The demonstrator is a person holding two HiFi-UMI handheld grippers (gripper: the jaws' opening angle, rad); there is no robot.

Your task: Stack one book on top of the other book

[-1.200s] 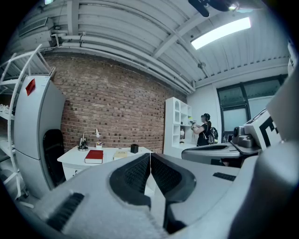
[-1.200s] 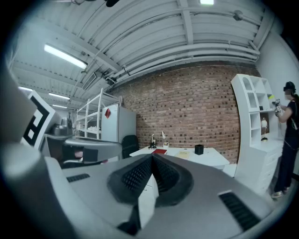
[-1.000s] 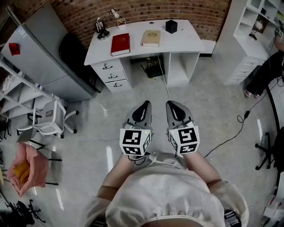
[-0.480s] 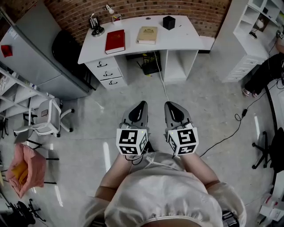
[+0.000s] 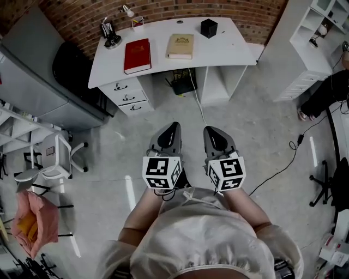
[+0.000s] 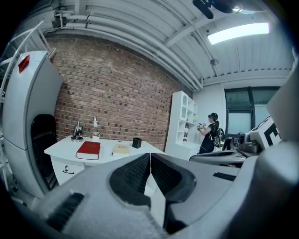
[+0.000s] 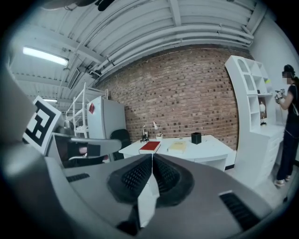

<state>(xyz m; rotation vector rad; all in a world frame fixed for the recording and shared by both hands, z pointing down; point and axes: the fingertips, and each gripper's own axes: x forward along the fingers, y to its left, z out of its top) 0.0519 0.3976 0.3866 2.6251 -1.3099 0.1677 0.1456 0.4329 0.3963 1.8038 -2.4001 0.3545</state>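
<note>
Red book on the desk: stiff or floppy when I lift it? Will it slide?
The red book looks hardbound, so probably stiff. Lying flat and closed on the smooth white desk, it should slide, not tip. Pinched at one edge, the cover might swing open.

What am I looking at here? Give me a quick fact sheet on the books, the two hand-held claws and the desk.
Desk: white, against a brick wall
Red book: flat on the desk
Tan book: flat beside it, apart, not stacked
Left gripper: shut, empty, over the floor short of the desk
Right gripper: shut, empty, beside the left one
Also on desk: black box, lamp
Stacking: not begun
</note>
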